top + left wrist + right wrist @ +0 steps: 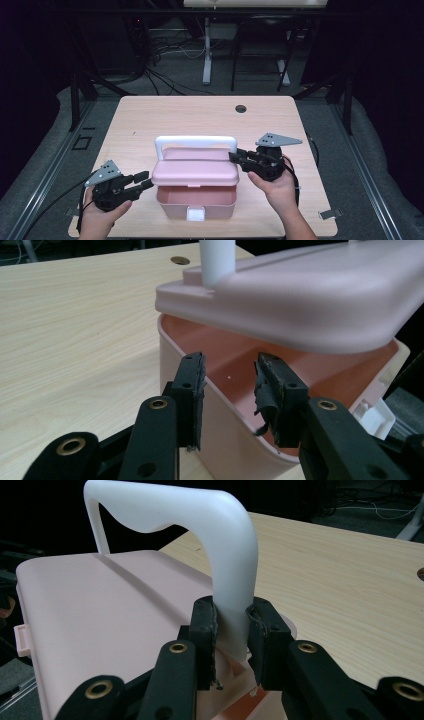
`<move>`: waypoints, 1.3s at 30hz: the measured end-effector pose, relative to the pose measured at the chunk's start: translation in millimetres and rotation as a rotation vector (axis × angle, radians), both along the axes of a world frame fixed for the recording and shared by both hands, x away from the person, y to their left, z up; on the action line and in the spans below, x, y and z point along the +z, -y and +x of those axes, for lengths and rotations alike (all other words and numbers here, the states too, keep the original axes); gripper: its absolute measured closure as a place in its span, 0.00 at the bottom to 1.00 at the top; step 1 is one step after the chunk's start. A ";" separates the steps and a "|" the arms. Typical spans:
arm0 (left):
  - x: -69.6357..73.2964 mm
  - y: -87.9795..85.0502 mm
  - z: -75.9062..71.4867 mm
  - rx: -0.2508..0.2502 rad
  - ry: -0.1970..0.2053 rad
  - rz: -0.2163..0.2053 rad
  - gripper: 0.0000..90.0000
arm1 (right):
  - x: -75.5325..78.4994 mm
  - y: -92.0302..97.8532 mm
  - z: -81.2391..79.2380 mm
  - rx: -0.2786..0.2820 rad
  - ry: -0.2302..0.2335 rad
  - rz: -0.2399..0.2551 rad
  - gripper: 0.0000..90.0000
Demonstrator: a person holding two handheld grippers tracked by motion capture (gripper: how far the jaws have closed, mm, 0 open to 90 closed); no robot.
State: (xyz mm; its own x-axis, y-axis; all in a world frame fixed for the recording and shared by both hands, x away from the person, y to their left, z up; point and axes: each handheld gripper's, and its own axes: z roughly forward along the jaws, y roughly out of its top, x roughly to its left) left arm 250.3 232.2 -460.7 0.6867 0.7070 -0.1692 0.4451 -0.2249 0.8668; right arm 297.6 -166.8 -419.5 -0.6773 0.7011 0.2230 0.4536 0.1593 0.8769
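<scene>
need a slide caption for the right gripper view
Right tongs clamp the white handle of a pink lidded box.

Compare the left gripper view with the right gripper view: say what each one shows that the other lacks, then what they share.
Left gripper view alone: the box's open pink body, its wall between the left gripper's open jaws, and the raised lid's underside.

Right gripper view alone: the right gripper shut on one leg of the white handle, and the lid's top surface.

Both: the pink lid, the white handle, and the wooden table with its round hole.
</scene>
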 end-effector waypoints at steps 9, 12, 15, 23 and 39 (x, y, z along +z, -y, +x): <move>8.0 9.8 -0.5 -0.016 0.055 -0.006 0.69 | -0.7 0.6 0.6 -0.003 -0.001 0.006 0.82; 12.0 12.2 -0.2 -0.018 0.067 0.002 0.69 | -0.5 1.5 2.6 -0.003 -0.007 0.013 0.81; 15.1 14.3 0.4 -0.008 0.079 -0.011 0.69 | -0.6 2.1 3.3 -0.007 -0.002 0.011 0.77; 27.0 16.0 5.8 -0.004 0.112 -0.018 0.69 | 0.5 12.1 -0.3 -0.076 0.048 -0.001 0.76; 48.3 19.8 24.3 0.027 0.158 -0.053 0.71 | -13.8 14.2 -11.6 -0.120 0.107 -0.066 0.79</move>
